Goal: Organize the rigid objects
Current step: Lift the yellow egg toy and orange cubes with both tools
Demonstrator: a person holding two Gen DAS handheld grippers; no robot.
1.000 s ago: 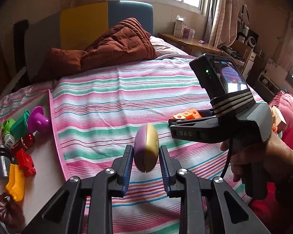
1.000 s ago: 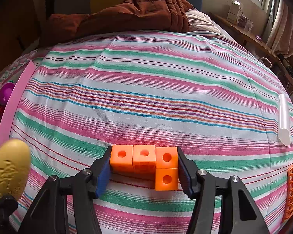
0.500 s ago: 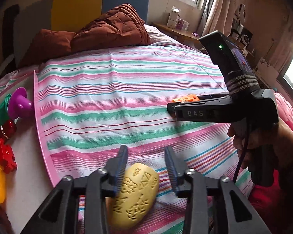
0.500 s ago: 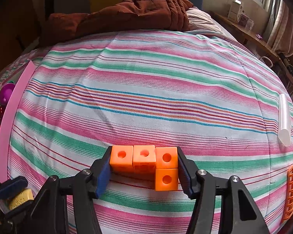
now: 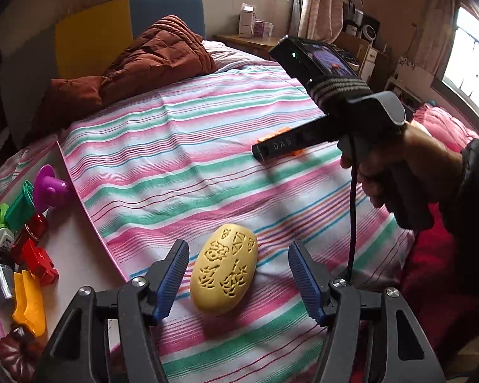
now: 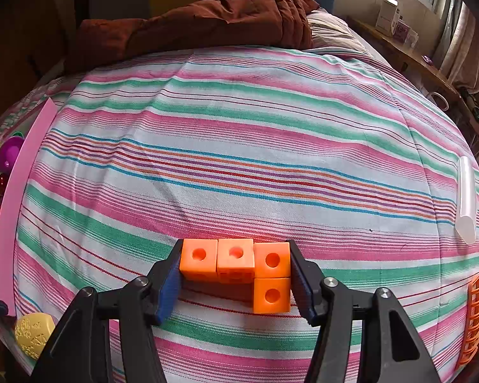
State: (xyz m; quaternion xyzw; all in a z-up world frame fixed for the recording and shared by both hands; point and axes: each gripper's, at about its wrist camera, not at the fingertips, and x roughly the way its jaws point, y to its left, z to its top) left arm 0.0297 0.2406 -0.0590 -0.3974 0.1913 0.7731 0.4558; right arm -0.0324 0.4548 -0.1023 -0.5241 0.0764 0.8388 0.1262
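Left tool (image 5: 239, 276) agape around loose yellow egg (image 5: 224, 276) beside pink tray edge (image 5: 92, 217); right tool (image 6: 234, 281) clamping orange blocks (image 6: 242, 265).

We see a yellow egg-shaped piece (image 5: 224, 271) with cut-out patterns, lying flat on the striped bed (image 5: 182, 166), long axis tilted slightly right, just right of the pink tray (image 5: 79, 249). The orange block cluster (image 6: 246, 266), four cubes with round holes forming an L, sits on the bed: three in a row, the fourth under the right end.
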